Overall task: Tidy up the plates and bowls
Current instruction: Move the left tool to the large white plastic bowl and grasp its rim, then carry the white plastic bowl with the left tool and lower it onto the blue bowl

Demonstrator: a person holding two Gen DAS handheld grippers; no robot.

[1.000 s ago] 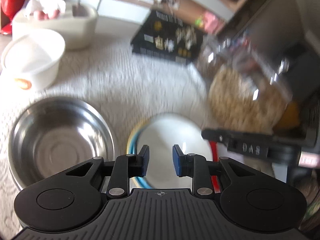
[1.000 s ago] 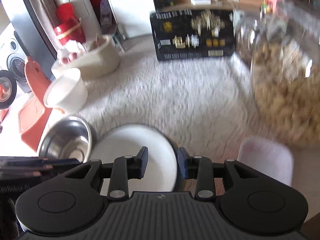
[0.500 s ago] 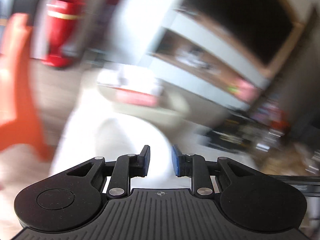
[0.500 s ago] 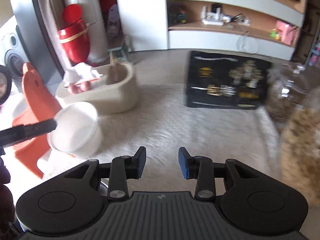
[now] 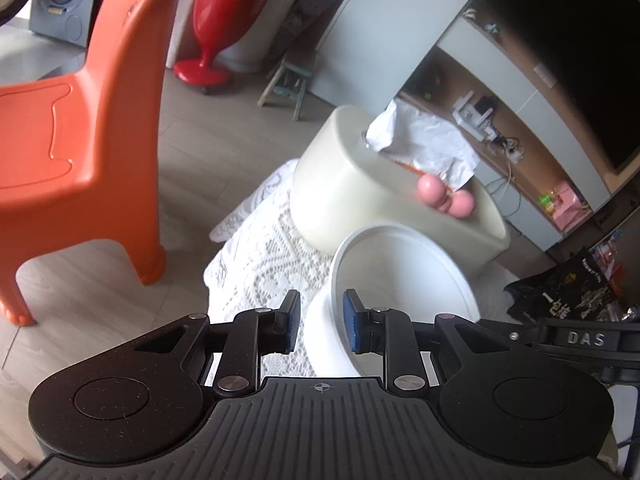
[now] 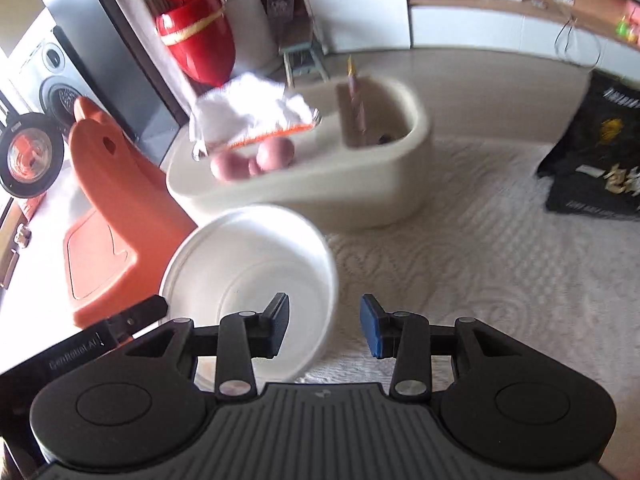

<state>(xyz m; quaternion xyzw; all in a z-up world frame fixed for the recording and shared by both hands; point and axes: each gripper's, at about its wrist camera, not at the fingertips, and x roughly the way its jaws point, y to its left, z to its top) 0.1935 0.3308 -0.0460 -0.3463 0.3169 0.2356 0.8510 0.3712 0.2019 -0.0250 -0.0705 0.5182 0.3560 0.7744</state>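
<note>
A white plastic bowl (image 5: 404, 280) stands on the lace-covered table. My left gripper (image 5: 320, 326) is open, with the bowl's left rim between its two blue pads; I cannot tell whether they touch it. In the right wrist view the same bowl (image 6: 248, 276) sits just ahead. My right gripper (image 6: 324, 330) is open, its left finger over the bowl's inside and its right finger outside the right rim. The left gripper's body (image 6: 104, 336) shows at the bowl's left side. The steel bowl and the plates are out of view.
A cream tub (image 5: 360, 188) with paper and pink balls stands right behind the bowl, also in the right wrist view (image 6: 320, 176). An orange child's chair (image 5: 76, 128) stands on the floor to the left. A black box (image 6: 596, 148) lies at the right on the tablecloth (image 6: 480, 264).
Both grippers have swung away from the plates and steel bowl, up and left to the white bowl. The right gripper's jaws have opened wider. The left gripper now straddles the bowl's rim.
</note>
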